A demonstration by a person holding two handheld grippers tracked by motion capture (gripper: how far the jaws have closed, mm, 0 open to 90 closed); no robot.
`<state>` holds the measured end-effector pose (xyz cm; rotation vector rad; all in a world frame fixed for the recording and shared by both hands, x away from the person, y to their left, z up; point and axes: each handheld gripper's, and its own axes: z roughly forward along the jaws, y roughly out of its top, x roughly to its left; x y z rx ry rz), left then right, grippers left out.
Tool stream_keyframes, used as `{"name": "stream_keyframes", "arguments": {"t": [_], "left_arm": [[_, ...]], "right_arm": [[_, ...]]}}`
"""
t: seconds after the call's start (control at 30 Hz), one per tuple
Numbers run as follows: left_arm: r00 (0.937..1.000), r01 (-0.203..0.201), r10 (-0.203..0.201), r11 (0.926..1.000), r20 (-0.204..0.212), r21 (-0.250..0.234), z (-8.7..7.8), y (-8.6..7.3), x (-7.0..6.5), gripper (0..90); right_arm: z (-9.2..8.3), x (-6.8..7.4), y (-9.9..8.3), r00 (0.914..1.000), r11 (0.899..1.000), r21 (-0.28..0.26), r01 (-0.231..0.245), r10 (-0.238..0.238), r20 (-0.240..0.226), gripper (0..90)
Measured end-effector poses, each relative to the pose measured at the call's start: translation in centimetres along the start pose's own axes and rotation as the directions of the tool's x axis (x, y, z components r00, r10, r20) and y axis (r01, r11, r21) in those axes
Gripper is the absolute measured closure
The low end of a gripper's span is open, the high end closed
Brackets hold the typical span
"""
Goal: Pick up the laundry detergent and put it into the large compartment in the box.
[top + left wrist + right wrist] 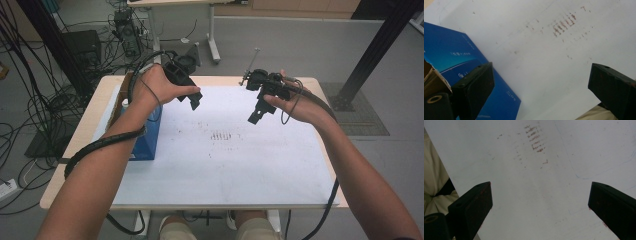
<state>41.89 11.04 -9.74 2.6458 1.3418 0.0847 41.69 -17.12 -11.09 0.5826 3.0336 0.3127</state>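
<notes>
I hold both black grippers in the air over the far half of a white mat (220, 165). My left gripper (195, 102) hangs just right of a blue box (147, 137); its jaws stand wide apart with nothing between them (541, 82). In the left gripper view the blue box (454, 55) lies behind the left jaw. My right gripper (256, 117) points down and inward over the mat's right part, and in its own view the jaws are spread wide over bare mat (540, 202). A patch of reddish-brown marks (222, 136) sits mid-mat between the two grippers.
A brown cardboard box (117, 102) stands behind the blue box at the table's left edge. A thin metal rod (250, 62) rises at the far edge near my right hand. Cables and equipment crowd the floor at the far left; a black frame post (380, 45) stands at the right.
</notes>
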Motion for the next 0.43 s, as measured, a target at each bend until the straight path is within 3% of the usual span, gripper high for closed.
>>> {"name": "stream_keyframes", "arguments": {"t": [0.43], "left_arm": [[1.0000,-0.001,0.001,1.0000,0.000,0.001,0.01,0.04,-0.12,7.4]], "right_arm": [[-0.17,-0.01,-0.21,1.0000,1.000,-0.006,0.000,0.000,0.003,5.4]]}}
